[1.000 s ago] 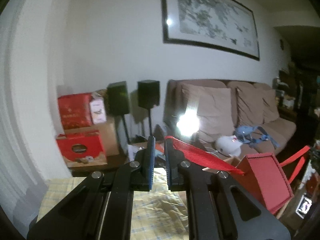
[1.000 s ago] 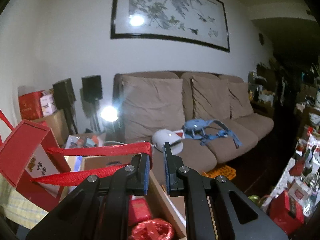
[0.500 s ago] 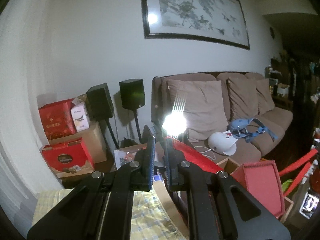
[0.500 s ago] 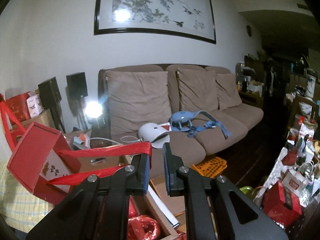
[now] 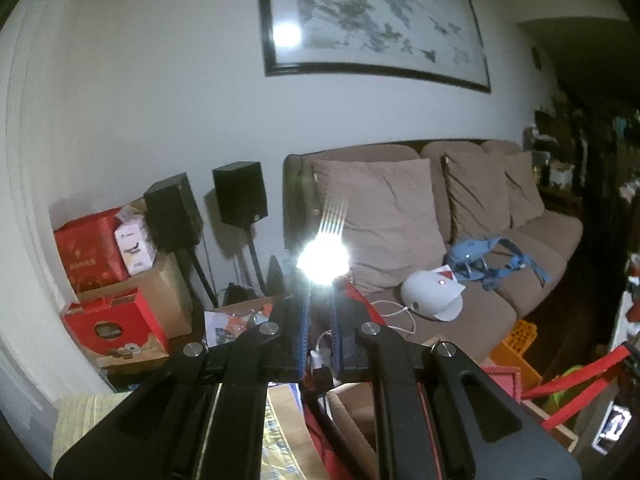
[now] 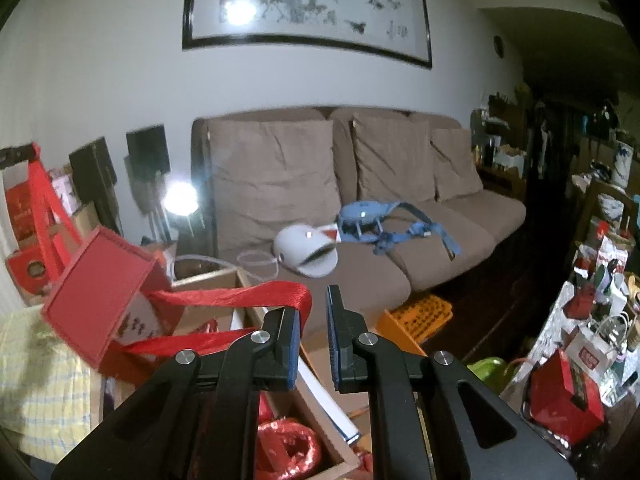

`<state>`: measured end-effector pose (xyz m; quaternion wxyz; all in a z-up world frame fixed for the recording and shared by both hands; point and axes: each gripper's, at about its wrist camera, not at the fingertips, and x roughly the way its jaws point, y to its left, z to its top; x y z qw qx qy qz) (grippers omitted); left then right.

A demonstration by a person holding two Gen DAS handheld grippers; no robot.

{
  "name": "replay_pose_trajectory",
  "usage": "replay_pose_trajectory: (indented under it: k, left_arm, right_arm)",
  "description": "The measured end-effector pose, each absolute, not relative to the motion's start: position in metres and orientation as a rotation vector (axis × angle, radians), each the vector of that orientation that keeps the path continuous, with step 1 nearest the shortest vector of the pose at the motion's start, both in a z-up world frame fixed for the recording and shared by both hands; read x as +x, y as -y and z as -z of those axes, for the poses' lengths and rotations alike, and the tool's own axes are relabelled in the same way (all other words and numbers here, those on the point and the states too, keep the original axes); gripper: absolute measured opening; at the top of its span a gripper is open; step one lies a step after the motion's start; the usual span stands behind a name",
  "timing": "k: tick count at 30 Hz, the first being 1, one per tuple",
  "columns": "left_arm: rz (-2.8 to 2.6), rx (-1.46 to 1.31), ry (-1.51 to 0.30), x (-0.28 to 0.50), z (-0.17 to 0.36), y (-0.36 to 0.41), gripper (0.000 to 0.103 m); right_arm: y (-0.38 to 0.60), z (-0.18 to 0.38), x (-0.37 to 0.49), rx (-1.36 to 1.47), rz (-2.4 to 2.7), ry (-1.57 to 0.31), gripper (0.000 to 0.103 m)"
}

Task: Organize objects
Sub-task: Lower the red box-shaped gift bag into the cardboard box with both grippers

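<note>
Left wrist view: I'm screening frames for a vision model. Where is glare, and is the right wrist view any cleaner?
Left wrist view: a lamp flares right above the left gripper. Right wrist view: the lamp sits off to the side; a reflection spots the framed painting; dark right edge.

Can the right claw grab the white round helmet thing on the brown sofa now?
Probably not. The right claw has the ribbon handle of the red gift bag hooked over one finger, and an open cardboard box sits between it and the white rounded gadget.

Left gripper (image 5: 319, 322) and right gripper (image 6: 319, 320) both closed, angled slightly downward.
</note>
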<state>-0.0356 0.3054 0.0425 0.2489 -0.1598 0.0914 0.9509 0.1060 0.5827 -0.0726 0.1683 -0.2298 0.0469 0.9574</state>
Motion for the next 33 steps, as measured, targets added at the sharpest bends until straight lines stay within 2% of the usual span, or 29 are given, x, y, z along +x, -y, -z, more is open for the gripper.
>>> replay_pose_trajectory:
  k: [5,14,22,33]
  left_arm:
    - [-2.590,-0.483,-0.261,-0.044,-0.030,-0.326,0.009]
    - [-2.538,-0.542,-0.312,-0.027,0.029,-0.338,0.008]
    - [-2.469,-0.616,-0.329,-0.011,0.054,-0.339,0.008]
    - [-2.377,-0.723,-0.303,0.016,0.080,-0.332,0.009]
  right_arm:
    - [-0.589,0.085,0.097,-0.741,-2.698,-0.161,0.009]
    - [-0.573,0.107,0.075,-0.921,-2.695,-0.066,0.009]
    - [-0.560,0.114,0.069,-0.971,-2.731,-0.053,0.009]
    - [-0.524,0.132,0.048,-1.091,-2.746,0.073,0.010]
